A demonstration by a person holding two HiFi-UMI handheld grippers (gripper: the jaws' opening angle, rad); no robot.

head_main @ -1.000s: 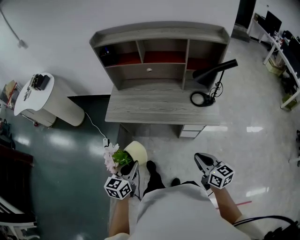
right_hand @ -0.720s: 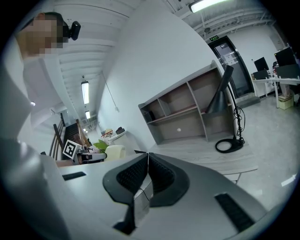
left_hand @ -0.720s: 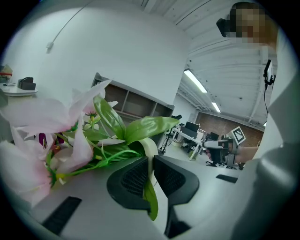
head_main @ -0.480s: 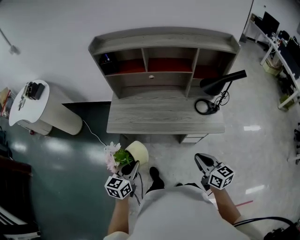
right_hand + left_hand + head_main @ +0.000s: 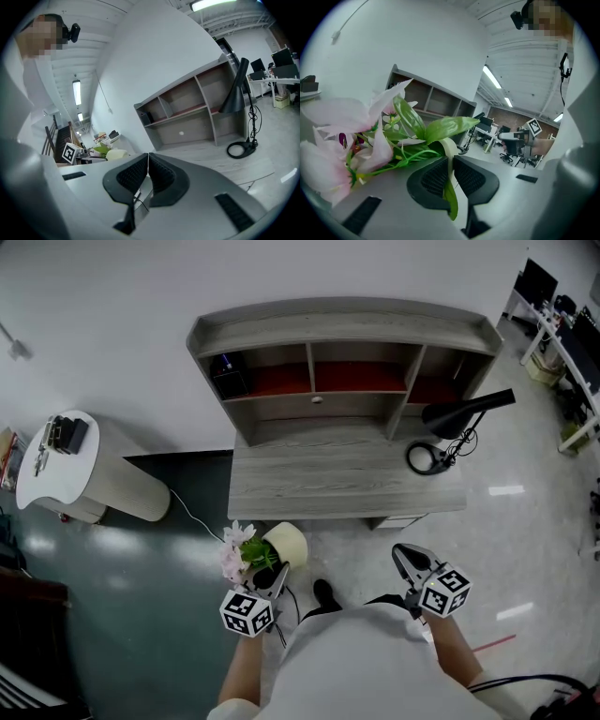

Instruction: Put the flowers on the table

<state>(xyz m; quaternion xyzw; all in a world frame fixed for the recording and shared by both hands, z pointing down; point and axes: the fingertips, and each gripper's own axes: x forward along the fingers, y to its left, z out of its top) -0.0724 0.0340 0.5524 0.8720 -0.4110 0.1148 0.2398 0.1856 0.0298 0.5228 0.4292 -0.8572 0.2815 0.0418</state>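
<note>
The flowers [image 5: 238, 552] are pink blooms with green leaves in a pale yellow pot [image 5: 289, 542]. My left gripper [image 5: 275, 570] carries them low in the head view, just short of the grey desk [image 5: 342, 486]. In the left gripper view, my left gripper [image 5: 451, 161] is shut on the pot's pale rim [image 5: 449, 146], with the flowers [image 5: 351, 140] spreading to the left. My right gripper [image 5: 399, 553] hangs at the lower right, shut and holding nothing. The right gripper view shows my right gripper [image 5: 148, 159] with its jaws pressed together, pointing at the desk [image 5: 211, 157].
The desk carries a hutch [image 5: 342, 367] with open shelves at its back. A black lamp [image 5: 464, 413] with a coiled cable stands on its right end. A white rounded side table [image 5: 61, 460] stands to the left, and a white cable [image 5: 192, 512] trails on the floor.
The desk has come nearer and shifted right in the head view as the person stepped toward it. Both grippers keep their hold and their places in the view.
</note>
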